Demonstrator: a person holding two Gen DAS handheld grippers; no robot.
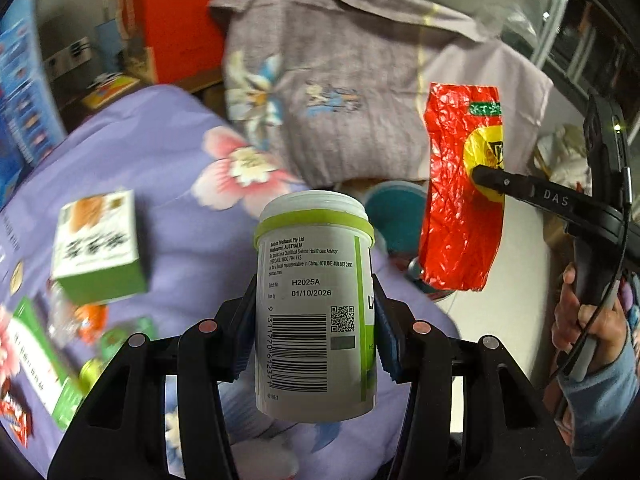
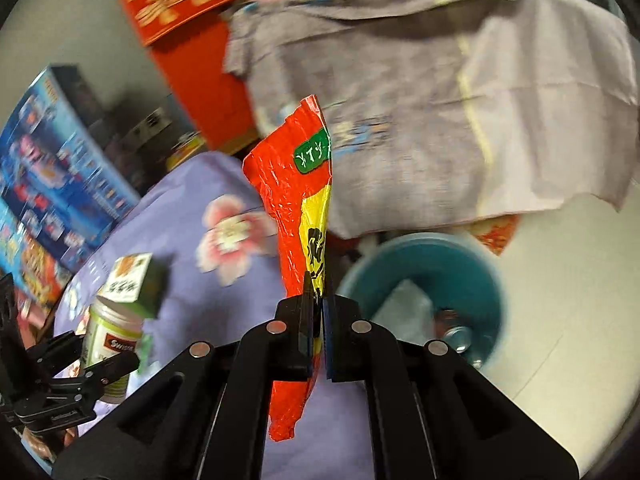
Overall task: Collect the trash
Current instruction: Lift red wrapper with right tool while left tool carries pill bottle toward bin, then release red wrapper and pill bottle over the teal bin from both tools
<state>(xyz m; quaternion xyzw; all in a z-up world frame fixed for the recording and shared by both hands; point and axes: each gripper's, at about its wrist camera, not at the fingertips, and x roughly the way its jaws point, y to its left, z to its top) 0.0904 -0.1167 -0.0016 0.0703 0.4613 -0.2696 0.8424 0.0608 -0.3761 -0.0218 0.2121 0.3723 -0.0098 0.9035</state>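
White supplement bottle (image 1: 316, 304) clamped upright between left gripper (image 1: 316, 340) pads; crumpled red wrapper (image 2: 298, 216) pinched in closed right gripper (image 2: 319, 312), above teal bin (image 2: 480, 280).

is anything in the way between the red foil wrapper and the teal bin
Nothing visible blocks it. The right gripper is shut on the crinkled red and yellow foil wrapper, and the round teal plastic bin sits open-topped on the pale floor just right of it, with some trash already inside and only clear air between.
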